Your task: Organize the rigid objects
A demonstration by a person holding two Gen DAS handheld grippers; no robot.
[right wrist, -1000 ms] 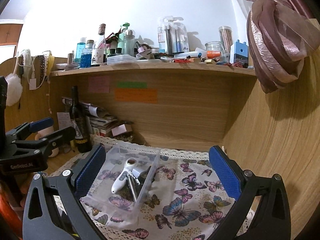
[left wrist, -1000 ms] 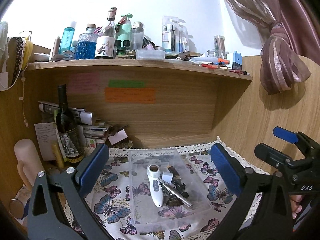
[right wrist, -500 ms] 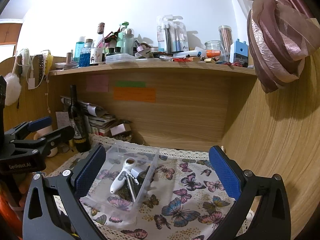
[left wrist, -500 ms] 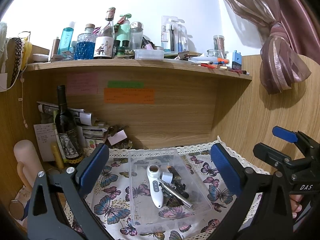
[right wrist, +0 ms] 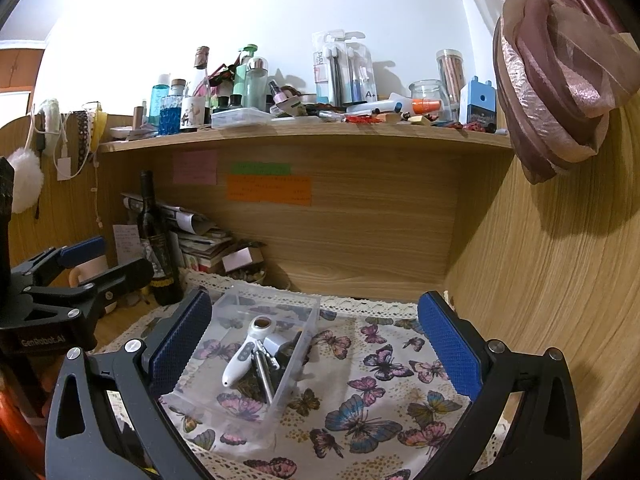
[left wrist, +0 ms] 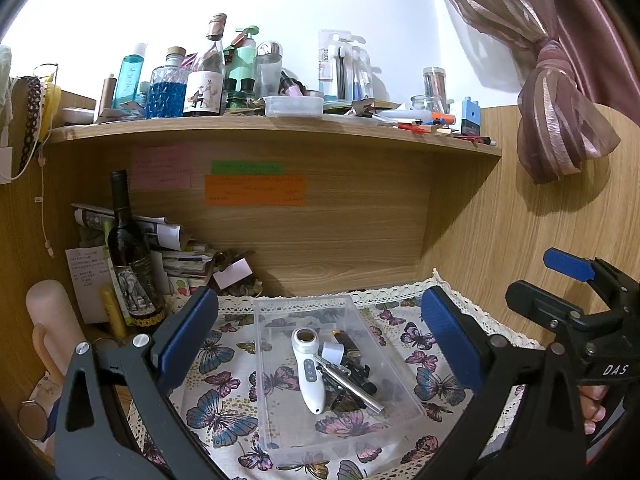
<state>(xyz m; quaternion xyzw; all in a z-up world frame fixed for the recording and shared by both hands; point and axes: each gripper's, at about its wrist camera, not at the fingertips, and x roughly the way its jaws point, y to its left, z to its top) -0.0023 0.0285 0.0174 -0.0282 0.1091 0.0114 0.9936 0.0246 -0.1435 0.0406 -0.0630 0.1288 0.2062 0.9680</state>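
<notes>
While lying in clear bin (left wrist: 280, 432) | white handheld device (left wrist: 309, 368), slim, angled

A home bedroom desk nook: cosmetics bottles (left wrist: 168, 88) crowd the wooden shelf (left wrist: 272, 130), beside a tied curtain (left wrist: 560, 128) and butterfly cloth (right wrist: 380, 392).

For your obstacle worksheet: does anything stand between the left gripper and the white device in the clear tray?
Nothing visible does. The left gripper is open above the clear tray, and the white device lies uncovered on top. A metal pen lies right beside it, touching or nearly so.
</notes>
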